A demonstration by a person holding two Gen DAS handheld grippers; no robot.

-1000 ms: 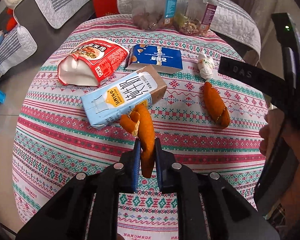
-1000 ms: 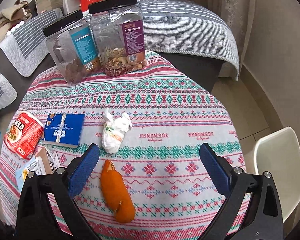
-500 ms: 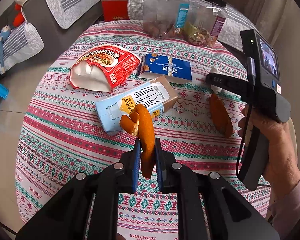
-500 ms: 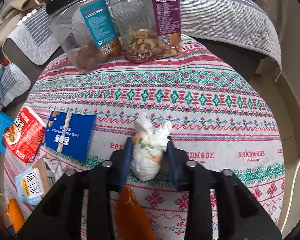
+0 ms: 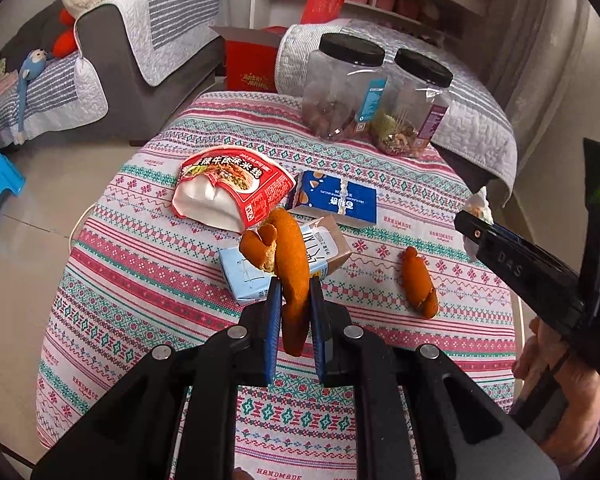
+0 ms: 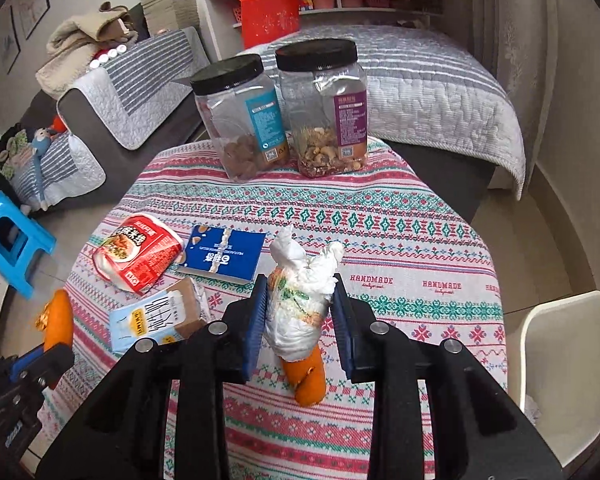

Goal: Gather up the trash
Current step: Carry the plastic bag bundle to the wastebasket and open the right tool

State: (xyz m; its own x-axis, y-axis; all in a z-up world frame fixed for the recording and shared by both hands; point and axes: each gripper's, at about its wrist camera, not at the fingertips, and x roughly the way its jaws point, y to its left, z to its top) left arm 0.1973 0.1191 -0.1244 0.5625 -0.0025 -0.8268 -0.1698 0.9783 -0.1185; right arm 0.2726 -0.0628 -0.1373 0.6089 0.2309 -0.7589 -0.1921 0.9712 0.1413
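Note:
My left gripper is shut on an orange peel and holds it above the table. My right gripper is shut on a crumpled white tissue wad, lifted off the cloth; it also shows in the left wrist view. A second orange peel lies on the patterned tablecloth, seen below the tissue in the right wrist view. A red noodle cup, a blue box and a light-blue carton lie on the table.
Two black-lidded clear jars stand at the table's far edge. A white bin stands on the floor right of the table. A blue stool and a grey sofa are on the left.
My right gripper closed on the tissue wad and lifted it off the table. My left gripper rose and pulled back with the orange peel.

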